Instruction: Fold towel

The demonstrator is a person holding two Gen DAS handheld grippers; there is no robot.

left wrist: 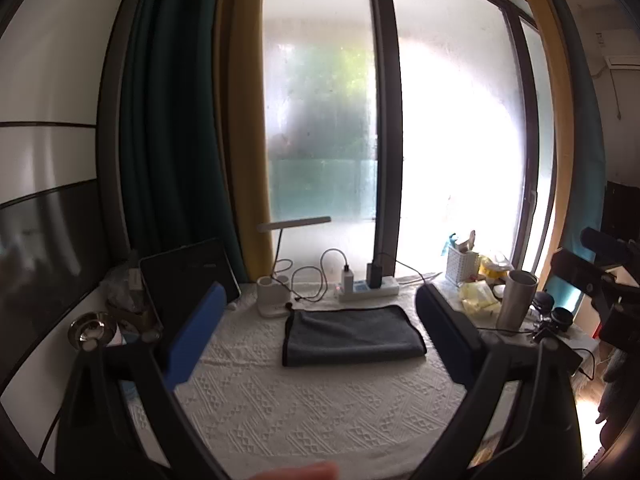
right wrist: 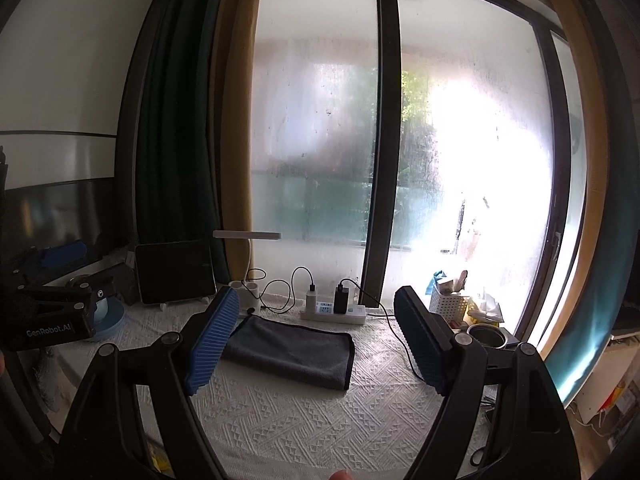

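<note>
- The left gripper (left wrist: 316,332) hovers above the white textured tablecloth (left wrist: 304,400), its blue fingers (left wrist: 196,336) spread wide with nothing between them.
- The right gripper (right wrist: 316,344) is likewise raised, spread wide and empty.
- The grey towel (left wrist: 352,336), already folded into a rectangle, lies flat on the cloth ahead of both grippers, touching neither.
- Behind the towel sit a white power strip (left wrist: 368,289) with chargers, a lamp base (left wrist: 272,294) and a tablet (left wrist: 188,284); a steel tumbler (left wrist: 516,300) stands on the right.
</note>
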